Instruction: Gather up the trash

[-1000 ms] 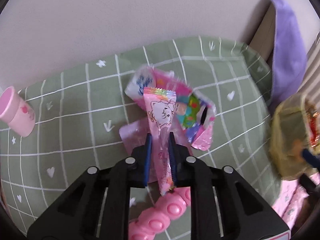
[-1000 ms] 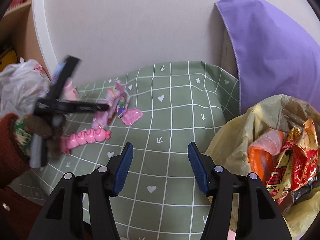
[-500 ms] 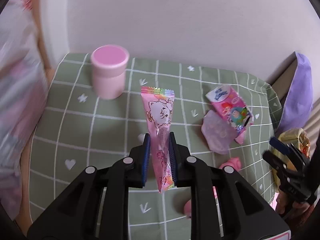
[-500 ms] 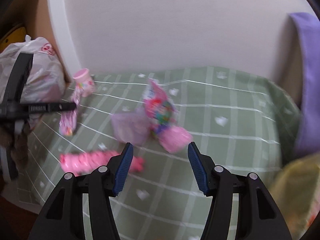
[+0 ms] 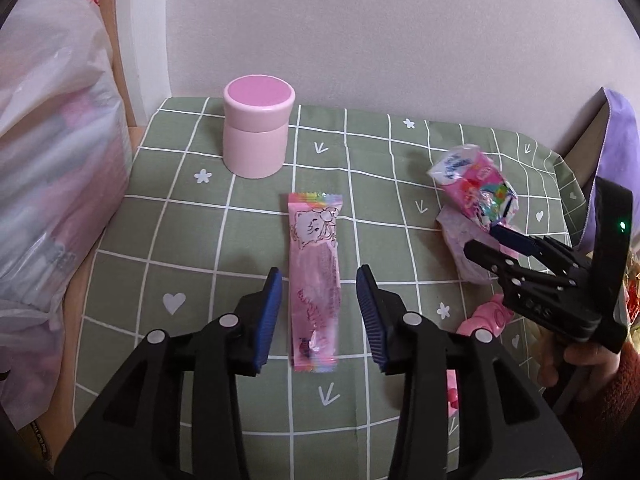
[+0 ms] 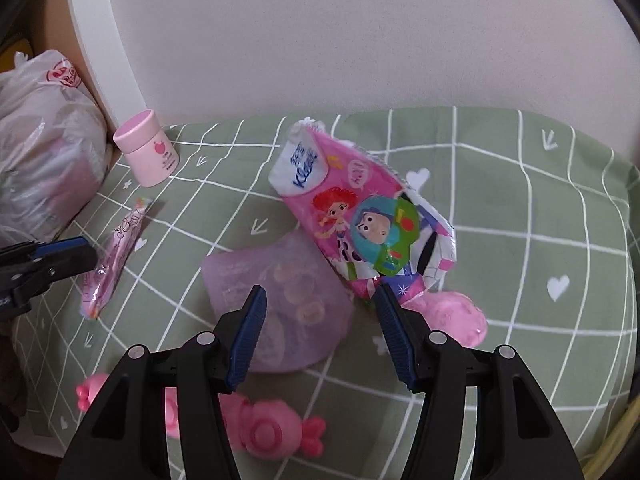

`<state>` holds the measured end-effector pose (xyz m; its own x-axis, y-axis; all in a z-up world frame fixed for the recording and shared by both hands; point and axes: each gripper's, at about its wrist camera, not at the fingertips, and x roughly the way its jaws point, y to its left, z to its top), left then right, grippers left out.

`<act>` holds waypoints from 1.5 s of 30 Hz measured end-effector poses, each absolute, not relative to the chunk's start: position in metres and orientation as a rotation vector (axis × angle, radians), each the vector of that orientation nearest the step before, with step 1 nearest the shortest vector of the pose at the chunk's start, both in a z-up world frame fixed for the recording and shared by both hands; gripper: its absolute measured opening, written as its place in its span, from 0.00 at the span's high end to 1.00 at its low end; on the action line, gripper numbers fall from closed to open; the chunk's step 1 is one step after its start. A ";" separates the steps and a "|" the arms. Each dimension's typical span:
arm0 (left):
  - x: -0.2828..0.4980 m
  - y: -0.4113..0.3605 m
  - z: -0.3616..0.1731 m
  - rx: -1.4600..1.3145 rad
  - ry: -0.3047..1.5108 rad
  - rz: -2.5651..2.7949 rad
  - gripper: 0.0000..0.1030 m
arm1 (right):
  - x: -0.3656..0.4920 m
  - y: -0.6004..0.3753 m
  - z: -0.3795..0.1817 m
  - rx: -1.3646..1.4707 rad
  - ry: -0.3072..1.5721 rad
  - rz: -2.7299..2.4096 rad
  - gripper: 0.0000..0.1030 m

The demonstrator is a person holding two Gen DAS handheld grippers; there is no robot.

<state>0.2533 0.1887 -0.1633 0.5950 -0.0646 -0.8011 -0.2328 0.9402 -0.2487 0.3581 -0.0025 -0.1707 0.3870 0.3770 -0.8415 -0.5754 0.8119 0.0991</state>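
A long pink snack wrapper (image 5: 315,276) lies flat on the green checked cloth (image 5: 192,240), between the open jaws of my left gripper (image 5: 319,312); it also shows in the right wrist view (image 6: 116,252). My right gripper (image 6: 318,332) is open, just in front of a pink cartoon tissue pack (image 6: 360,216) that leans on a pale purple packet (image 6: 288,300). The tissue pack (image 5: 476,184) and the right gripper (image 5: 504,240) also show in the left wrist view.
A pink lidded jar (image 5: 258,132) stands at the cloth's back left. A white plastic bag (image 5: 48,184) bulges at the left edge. A pink candy-shaped toy (image 6: 256,428) lies near the front. A purple cloth (image 5: 616,152) hangs at the right.
My left gripper swung left with the pink wrapper, then opened and let it go onto the cloth. My right gripper moved left from the yellow trash bag up to the tissue pack.
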 end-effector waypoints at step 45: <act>0.242 0.202 -0.166 -0.413 0.942 0.124 0.58 | 0.332 -0.034 -0.172 0.009 1.072 0.703 0.45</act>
